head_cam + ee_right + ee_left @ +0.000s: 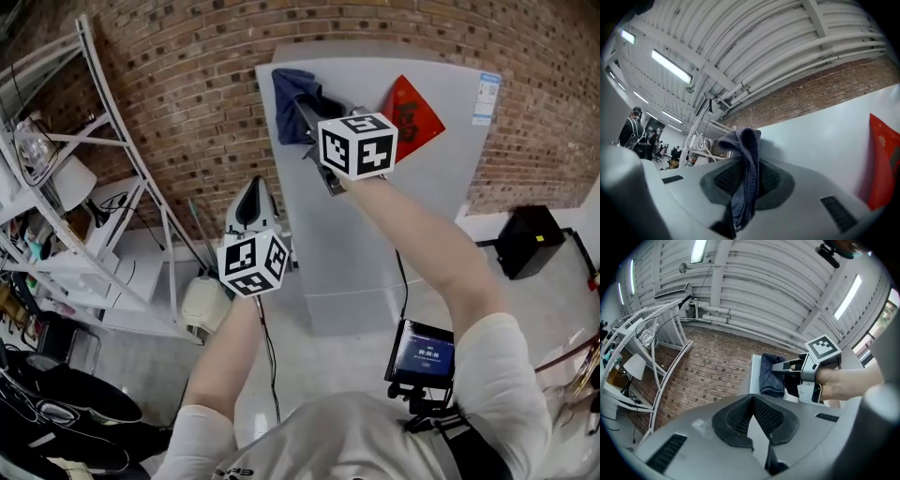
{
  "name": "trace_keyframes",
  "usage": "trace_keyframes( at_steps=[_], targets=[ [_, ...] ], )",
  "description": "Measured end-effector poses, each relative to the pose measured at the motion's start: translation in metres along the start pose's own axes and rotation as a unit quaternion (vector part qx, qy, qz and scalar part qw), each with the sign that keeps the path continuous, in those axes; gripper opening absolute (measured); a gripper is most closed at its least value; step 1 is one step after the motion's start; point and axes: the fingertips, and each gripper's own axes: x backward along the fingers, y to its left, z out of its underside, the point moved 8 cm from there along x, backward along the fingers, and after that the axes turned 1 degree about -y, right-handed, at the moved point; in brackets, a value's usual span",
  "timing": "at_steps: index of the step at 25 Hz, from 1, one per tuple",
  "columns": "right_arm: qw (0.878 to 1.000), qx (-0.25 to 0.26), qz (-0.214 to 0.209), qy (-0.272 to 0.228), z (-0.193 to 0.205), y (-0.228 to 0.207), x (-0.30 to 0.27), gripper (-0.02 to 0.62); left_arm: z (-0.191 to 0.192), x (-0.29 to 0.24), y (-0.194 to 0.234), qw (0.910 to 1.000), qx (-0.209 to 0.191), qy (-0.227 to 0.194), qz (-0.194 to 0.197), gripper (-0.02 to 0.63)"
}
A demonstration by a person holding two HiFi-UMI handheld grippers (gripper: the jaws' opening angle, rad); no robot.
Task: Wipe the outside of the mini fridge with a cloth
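One limp, light dark-blue fabric cloth (743,140) sits pinched in the right gripper's (746,180) jaws – best held by its bunched fold; the left gripper's (753,412) jaws are pressed together, empty. Against the smooth pale-grey metal mini fridge (375,234) it should glide – soft, unbreakable

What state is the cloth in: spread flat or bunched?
Bunched: the cloth is pinched in folds by the right gripper, crumpled at the fridge's upper corner.

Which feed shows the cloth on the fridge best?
Head view: the blue cloth lies against the fridge's upper left corner. The right gripper view only shows it pinched between the fingers; the left gripper view shows it small, from the side.
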Motion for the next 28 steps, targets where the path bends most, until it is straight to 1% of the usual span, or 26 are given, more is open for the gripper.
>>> trace_keyframes(
  at_steps=[3,6,14,20,24,28],
  targets=[
    [1.000,0.001,0.001,0.003,-0.004,-0.004,0.005,0.058,-0.001,-0.005,-0.008,1.0000,0.000,-0.002,0.009,0.003],
    [1.000,-0.002,0.012,-0.002,-0.012,-0.017,0.017,0.058,0.001,-0.010,-0.018,0.9998,0.004,0.001,0.021,0.003],
    [0.998,-0.008,0.069,0.000,-0.021,-0.079,0.073,0.058,0.024,-0.028,-0.061,0.9976,0.016,0.017,0.065,0.003],
    [0.995,-0.011,0.096,-0.005,-0.032,-0.121,0.110,0.058,0.038,-0.041,-0.097,0.9947,0.022,0.028,0.096,0.003],
    [0.994,-0.010,0.109,-0.010,-0.039,-0.141,0.131,0.058,0.044,-0.047,-0.115,0.9932,0.025,0.032,0.109,0.003],
    [0.989,-0.011,0.146,-0.005,-0.039,-0.176,0.155,0.058,0.050,-0.055,-0.132,0.9919,0.031,0.035,0.118,0.003]
  ],
)
